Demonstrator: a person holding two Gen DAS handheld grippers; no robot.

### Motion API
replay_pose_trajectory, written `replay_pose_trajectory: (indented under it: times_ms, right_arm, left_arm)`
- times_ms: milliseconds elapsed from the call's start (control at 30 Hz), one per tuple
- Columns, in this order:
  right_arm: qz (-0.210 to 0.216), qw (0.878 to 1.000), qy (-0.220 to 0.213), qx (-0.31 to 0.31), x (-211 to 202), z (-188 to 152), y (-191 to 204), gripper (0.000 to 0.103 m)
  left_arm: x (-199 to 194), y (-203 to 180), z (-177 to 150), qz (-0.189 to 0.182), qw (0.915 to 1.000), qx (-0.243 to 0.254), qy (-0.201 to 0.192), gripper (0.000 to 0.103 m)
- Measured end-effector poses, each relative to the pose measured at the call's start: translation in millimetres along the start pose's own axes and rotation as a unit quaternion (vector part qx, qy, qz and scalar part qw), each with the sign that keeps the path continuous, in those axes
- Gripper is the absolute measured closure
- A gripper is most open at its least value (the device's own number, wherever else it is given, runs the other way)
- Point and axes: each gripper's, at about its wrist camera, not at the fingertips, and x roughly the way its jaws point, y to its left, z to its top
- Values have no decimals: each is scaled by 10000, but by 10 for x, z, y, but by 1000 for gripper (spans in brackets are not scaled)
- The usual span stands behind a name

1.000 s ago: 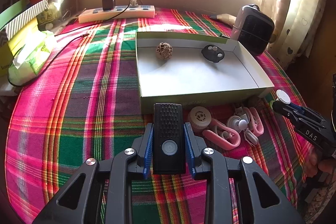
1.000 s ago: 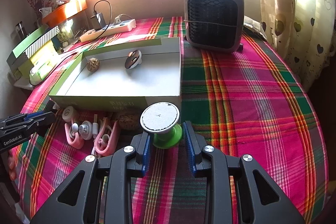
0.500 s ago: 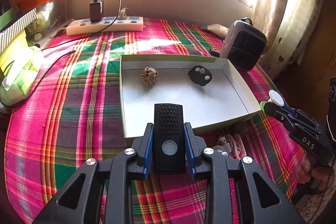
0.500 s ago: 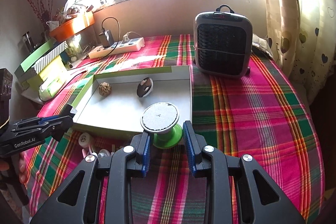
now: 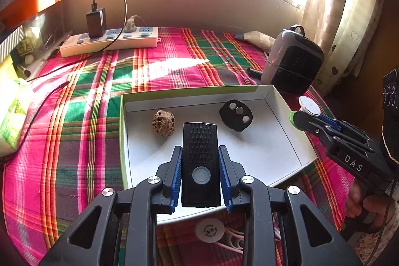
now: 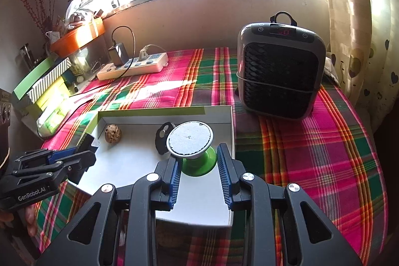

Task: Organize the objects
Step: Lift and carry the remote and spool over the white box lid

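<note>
Spreading under everything, the plaid tablecloth point(image 6: 311, 153) lies bare on my right, with open room out to its rounded edge by the curtain point(image 6: 361, 46). Behind the shallow white box point(image 5: 249, 151), the grey heater point(image 6: 279, 76) stands just off its far right corner, and a power strip point(image 5: 109, 41) with a black charger sits well back under the window. Inside the box, a walnut point(image 5: 163, 122) and a black disc point(image 5: 235, 115) rest near the far wall, apart from each other; the near floor is bare. My left gripper point(image 5: 200, 173) hangs over the box's near wall, clamped on a black remote point(image 5: 200, 161). My right gripper point(image 6: 198, 173) hangs over the right part of the box, pads pressed on a green stand with a round white top point(image 6: 190, 138). Pink earphones point(image 5: 224, 238) lie outside, just before the near wall.
</note>
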Motion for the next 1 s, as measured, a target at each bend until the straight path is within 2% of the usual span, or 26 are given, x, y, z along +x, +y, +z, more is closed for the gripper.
replay_pose_trajectory:
  times_ms: [233,500,1000]
  right_arm:
    - [164,9994,254,173,316,134,-64,74]
    - [101,9991,399,63,561,221,-38,74]
    - [49,9986,524,-22,723,229,-25,74]
  left_arm:
    - [257,-41,177,-86,9998,31,172,77]
    - [563,-22,292,-85,9991,24,411,77]
    - [757,19,350,15,9988,6,493,77]
